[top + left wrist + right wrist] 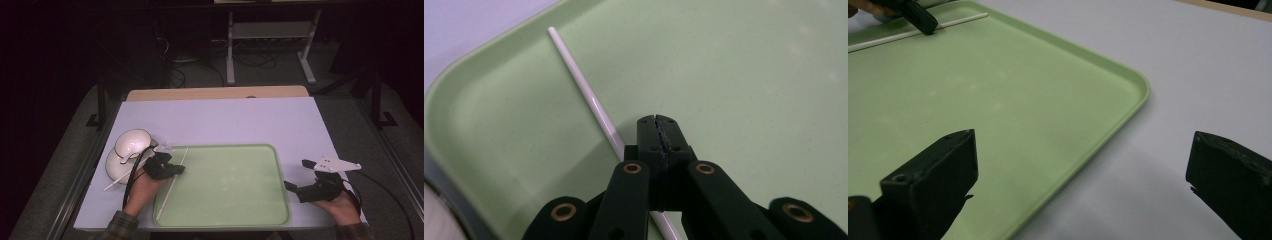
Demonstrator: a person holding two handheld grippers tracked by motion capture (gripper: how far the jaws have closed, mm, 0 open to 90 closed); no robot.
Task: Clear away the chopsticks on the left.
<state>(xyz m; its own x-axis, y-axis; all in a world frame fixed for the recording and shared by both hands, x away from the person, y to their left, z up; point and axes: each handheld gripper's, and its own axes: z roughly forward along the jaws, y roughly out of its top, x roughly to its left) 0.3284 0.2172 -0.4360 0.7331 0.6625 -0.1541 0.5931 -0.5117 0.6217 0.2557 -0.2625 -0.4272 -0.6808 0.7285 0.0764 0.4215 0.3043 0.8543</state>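
Lying along the left edge of the green tray, a thin white chopstick runs lengthwise inside the rim. The left tongs sit just above that stick at the tray's left side, jaws pressed fully together with nothing between them; in the left gripper view the stick passes beneath and beside the closed tips. A second white stick lies off the tray's left edge on the bench, near two white bowls. The right tongs rest at the tray's right rim, jaws spread wide and empty, one over the tray, one over the bench.
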